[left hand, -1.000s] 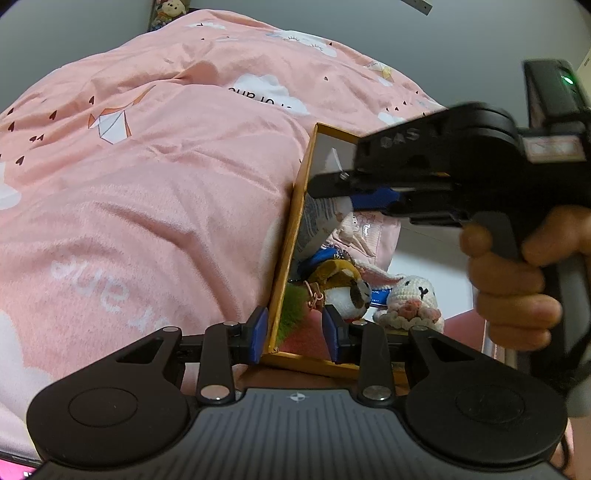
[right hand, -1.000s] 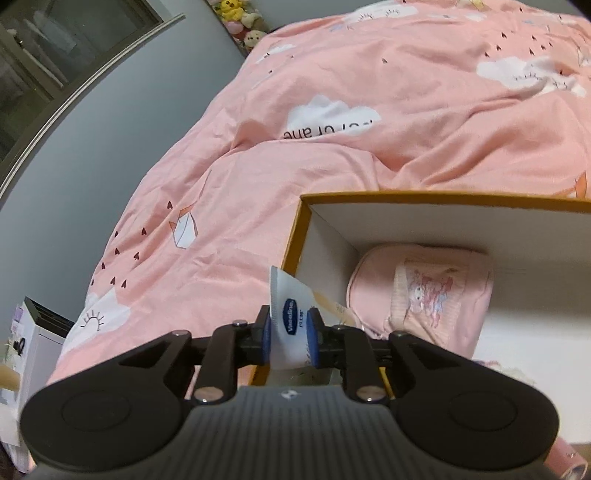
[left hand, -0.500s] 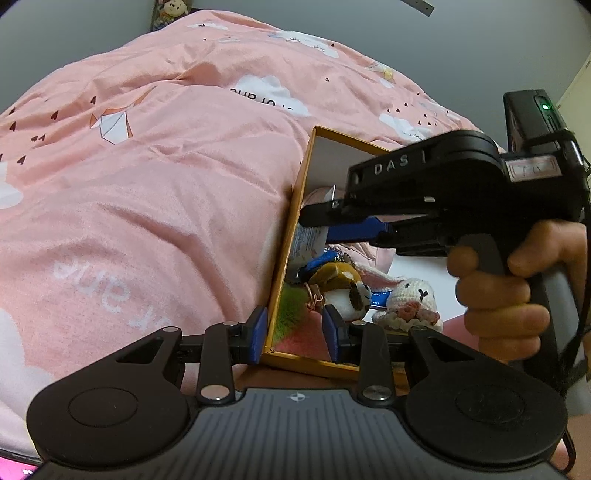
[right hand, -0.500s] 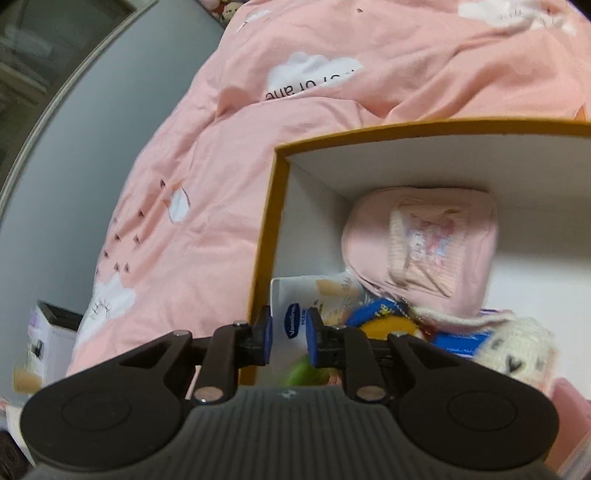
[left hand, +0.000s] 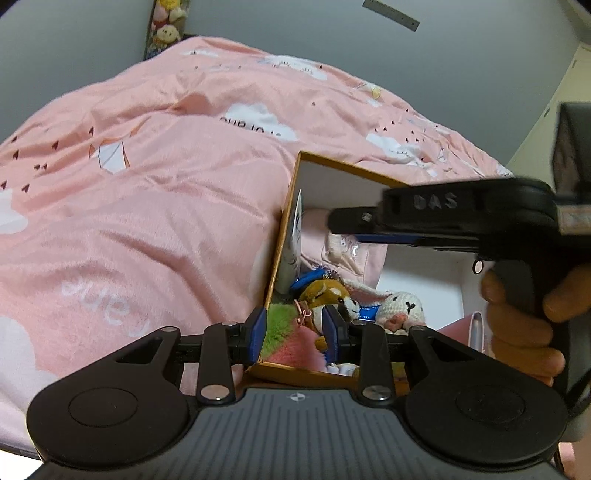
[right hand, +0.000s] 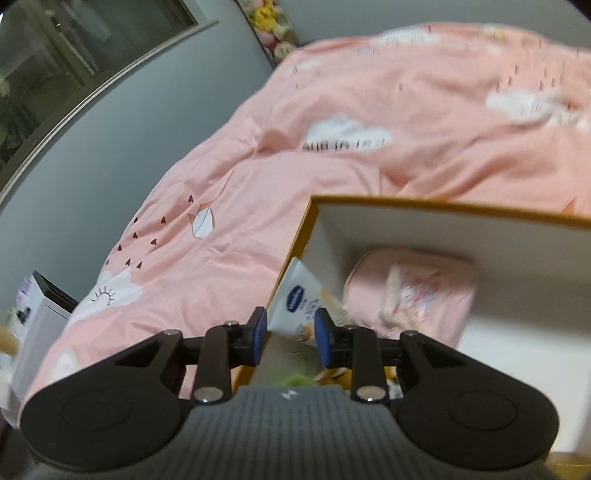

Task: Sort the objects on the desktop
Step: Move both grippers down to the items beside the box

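Note:
An orange-rimmed white box (left hand: 282, 236) (right hand: 436, 204) sits on the pink bed. A white cream tube (right hand: 303, 303) leans against its left inner wall, also in the left wrist view (left hand: 293, 240). My right gripper (right hand: 289, 334) is open, its fingers apart either side of the tube's lower end; it shows from the side in the left wrist view (left hand: 351, 225). My left gripper (left hand: 293, 332) is open at the box's near left corner, straddling its wall. A pink pouch (right hand: 410, 291), a brown plush dog (left hand: 327, 295) and a white knitted bunny (left hand: 400, 306) lie inside.
The pink cloud-print duvet (left hand: 147, 203) surrounds the box on the left and behind. A white unit (right hand: 40, 325) stands at the bed's far left. Plush toys (left hand: 166, 29) sit against the grey wall. A green fluffy item (left hand: 282, 321) lies in the box's near corner.
My right gripper opened and let go of the cream tube, which now leans against the box's left wall. The right gripper pulled back and tilted up. My left gripper stayed put.

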A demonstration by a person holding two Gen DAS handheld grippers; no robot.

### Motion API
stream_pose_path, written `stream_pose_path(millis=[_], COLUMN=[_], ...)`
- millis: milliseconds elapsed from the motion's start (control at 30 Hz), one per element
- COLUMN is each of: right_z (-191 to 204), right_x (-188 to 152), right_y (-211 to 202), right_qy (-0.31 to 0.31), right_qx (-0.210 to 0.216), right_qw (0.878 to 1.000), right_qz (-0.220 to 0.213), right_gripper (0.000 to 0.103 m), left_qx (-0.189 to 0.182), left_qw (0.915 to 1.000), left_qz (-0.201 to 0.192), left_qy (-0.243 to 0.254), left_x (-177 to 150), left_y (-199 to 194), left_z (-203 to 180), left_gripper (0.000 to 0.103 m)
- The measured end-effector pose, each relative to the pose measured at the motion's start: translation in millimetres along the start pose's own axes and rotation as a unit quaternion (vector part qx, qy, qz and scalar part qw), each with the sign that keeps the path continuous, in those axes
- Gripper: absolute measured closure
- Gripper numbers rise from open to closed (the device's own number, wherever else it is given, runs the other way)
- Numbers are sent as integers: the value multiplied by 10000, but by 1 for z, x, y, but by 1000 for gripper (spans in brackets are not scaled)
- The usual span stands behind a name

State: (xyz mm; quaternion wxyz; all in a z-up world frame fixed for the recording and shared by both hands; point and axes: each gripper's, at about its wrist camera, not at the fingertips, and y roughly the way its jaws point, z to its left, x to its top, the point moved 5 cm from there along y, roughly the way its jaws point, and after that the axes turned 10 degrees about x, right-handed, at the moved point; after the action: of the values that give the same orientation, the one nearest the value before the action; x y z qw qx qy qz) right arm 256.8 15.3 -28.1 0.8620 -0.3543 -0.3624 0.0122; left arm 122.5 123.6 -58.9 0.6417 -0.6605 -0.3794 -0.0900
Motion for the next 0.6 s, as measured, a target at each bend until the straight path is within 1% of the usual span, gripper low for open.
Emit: stream_pose_path(millis=[67, 133, 167, 333, 500, 600], right_z=[2, 5, 7, 14, 19, 23], right_x=[-5, -13, -18, -42, -69, -85], right_y=[-13, -25, -32, -63, -89, -100], right_qy=[-202, -414, -523, -841, -1133, -1225], right_qx=[-105, -189, -237, -417, -849, -961], right_qw=[9996, 9986, 9977, 9928, 9843, 9812], right_qz=[-142, -276, -350, -740, -1055, -1138], right_gripper=[71, 67, 67, 63, 61, 61], left_qx=[2, -18, -30, -104, -208, -239], left_qw=[10000, 9999, 9998, 9989, 9984, 9980], left_qz=[-80, -145, -183, -372, -323, -313], left_qy=[37, 76, 101, 263, 405, 494], left_x=[-2, -4, -6, -18, -37, -47], left_y=[-5, -11, -15, -34, -46, -51], left_z=[-3, -6, -8, -19, -32, -39], left_gripper=[66, 66, 66, 66, 66, 65])
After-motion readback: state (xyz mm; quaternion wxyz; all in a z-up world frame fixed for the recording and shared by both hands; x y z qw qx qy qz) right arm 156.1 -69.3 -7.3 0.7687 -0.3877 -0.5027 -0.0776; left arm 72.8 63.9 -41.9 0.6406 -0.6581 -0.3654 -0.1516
